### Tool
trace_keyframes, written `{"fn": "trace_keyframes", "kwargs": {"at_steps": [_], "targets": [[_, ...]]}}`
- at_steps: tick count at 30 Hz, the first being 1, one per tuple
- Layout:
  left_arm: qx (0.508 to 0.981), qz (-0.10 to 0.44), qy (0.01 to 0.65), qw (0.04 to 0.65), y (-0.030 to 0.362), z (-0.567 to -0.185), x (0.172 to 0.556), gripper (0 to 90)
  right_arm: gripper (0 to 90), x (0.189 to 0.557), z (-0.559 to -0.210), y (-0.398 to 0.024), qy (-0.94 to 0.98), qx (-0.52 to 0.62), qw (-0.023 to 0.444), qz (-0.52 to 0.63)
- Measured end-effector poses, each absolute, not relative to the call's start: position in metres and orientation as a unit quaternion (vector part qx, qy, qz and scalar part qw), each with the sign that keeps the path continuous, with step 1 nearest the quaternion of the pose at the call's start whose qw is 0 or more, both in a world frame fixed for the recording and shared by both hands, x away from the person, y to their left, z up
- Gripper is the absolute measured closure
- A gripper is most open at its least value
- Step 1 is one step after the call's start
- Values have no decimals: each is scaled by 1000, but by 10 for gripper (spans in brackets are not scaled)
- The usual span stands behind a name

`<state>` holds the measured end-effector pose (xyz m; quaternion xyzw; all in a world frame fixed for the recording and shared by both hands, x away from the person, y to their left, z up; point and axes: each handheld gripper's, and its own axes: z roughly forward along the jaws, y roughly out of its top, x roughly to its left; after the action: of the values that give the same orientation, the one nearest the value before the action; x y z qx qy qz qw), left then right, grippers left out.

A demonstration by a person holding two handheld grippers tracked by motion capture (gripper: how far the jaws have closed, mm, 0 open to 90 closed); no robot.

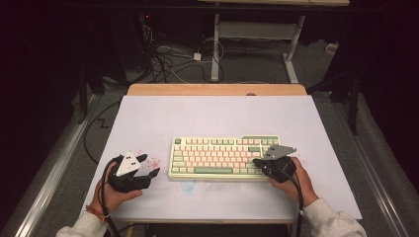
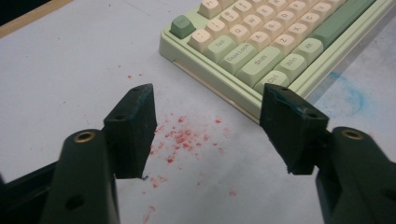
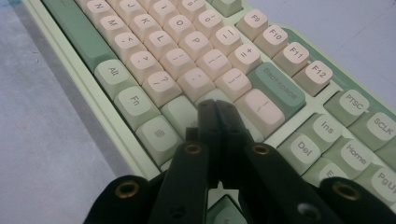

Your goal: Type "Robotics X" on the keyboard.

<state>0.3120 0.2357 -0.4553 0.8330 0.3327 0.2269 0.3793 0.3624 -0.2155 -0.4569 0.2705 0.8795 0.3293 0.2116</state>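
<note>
Keyboard [image 1: 225, 158] is lying mid-desk [image 1: 212, 118]. Right gripper [image 3: 217, 109] is clenched empty, its tip hovering over the keys near Enter, apparently pressing keys. Left gripper [image 2: 208, 121] is sitting released beside the keyboard's left end. Next: lowering squarely onto one key.

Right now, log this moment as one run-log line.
left gripper: open, nothing between jaws, beside keyboard | right gripper: shut, tips over right-hand keys | red specks: on table
</note>
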Motion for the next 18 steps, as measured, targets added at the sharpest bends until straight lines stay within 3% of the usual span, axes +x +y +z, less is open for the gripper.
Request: {"fn": "trace_keyframes", "kwargs": {"at_steps": [3, 7, 11, 18], "targets": [[836, 219, 331, 379, 235, -453, 314, 467, 900, 361, -457, -215, 879, 271, 213, 328], [839, 206, 331, 380, 233, -450, 320, 716, 900, 361, -458, -215, 878, 269, 218, 329], [846, 205, 323, 372, 227, -448, 324, 867, 900, 361, -458, -216, 877, 271, 216, 332], [855, 197, 311, 366, 215, -443, 328, 875, 900, 359, -459, -214, 877, 270, 221, 331]]}}
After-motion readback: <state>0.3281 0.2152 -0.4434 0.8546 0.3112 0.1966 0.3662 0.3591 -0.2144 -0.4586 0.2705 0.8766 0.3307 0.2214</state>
